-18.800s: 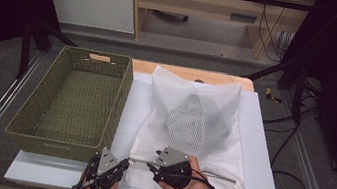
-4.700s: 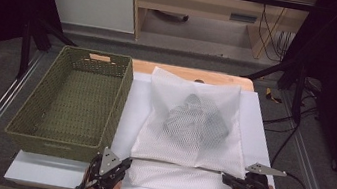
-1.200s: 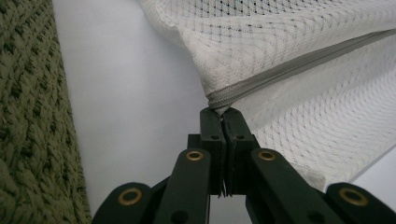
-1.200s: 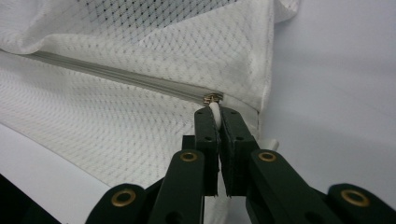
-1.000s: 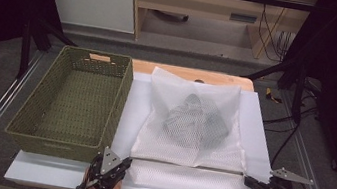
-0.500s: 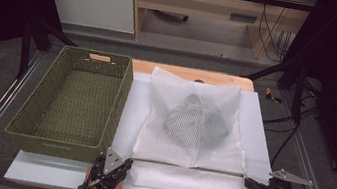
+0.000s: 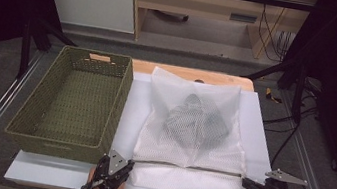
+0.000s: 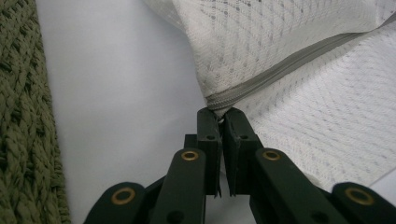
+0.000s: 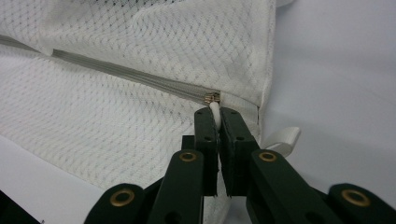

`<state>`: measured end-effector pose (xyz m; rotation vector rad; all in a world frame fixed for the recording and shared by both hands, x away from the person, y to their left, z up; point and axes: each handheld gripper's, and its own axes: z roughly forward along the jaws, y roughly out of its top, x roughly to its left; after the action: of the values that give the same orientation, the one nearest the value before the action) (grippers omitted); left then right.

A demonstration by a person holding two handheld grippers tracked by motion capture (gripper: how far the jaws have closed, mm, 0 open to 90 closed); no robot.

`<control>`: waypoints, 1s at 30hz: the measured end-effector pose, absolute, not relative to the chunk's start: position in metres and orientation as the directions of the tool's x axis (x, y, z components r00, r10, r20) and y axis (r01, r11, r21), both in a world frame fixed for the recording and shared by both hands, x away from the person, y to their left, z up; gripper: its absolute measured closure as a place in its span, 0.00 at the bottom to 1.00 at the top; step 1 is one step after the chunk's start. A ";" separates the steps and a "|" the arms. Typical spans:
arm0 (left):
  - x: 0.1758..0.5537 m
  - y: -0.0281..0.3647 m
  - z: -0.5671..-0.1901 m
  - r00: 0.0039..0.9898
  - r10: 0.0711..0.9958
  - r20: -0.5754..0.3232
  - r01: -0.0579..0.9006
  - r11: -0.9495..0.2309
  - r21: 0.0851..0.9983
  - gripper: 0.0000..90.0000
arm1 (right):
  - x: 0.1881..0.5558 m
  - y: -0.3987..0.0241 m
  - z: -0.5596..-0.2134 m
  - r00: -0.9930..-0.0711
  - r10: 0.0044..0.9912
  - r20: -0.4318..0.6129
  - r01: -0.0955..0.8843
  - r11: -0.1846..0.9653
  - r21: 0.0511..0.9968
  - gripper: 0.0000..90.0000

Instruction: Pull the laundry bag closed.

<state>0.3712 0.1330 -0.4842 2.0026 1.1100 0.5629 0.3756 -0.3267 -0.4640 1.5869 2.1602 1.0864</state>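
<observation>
Right gripper (image 9: 218, 116) is clamped on the white zipper pull (image 9: 214, 109) at the 5 o'clock corner of the mesh laundry bag (image 7: 191, 128); in the high view that gripper (image 7: 250, 183) sits near the table's right front edge. Left gripper (image 8: 221, 119) is pinched on the zipper's other end (image 8: 219, 100), at the bag's 7 o'clock corner; from above it (image 7: 126, 165) is just beside the green woven basket (image 7: 74, 100). The left jaws have just been easing open a touch, but fabric is pinched between them and the pads look pressed on it.

Bag lies flat on the white table top (image 7: 135, 99), centre to 1 o'clock of the basket, with dark clothing (image 7: 195, 121) bundled inside. Grey zipper line (image 9: 140, 77) runs closed from the left corner up to the metal slider (image 9: 212, 98), which sits almost at the right seam.

My read: zipping is essentially done, slider at or near end stop. A short gap to the seam may remain; hard to tell. Left to do, probably: let go of the pull and move the bag into the basket, which holds nothing. White hang loop (image 9: 282, 137) pokes out beside the right jaw.
</observation>
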 end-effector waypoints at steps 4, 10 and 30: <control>0.371 0.132 -0.484 0.520 0.854 0.022 0.505 -0.328 0.799 0.89 | 0.376 -0.326 -0.465 -0.377 0.900 0.218 0.710 0.129 0.693 0.94; 0.368 0.128 -0.480 0.529 0.848 0.030 0.480 -0.328 0.814 0.68 | 0.377 -0.321 -0.466 -0.387 0.899 0.205 0.692 0.136 0.709 0.73; 0.363 0.120 -0.461 0.576 0.816 0.035 0.375 -0.302 0.876 0.18 | 0.380 -0.289 -0.454 -0.459 0.887 0.050 0.534 0.230 0.814 0.13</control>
<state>0.3632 0.1203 -0.4614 1.9028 0.9608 0.6143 0.3796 -0.2889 -0.4535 1.3053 2.0833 1.1150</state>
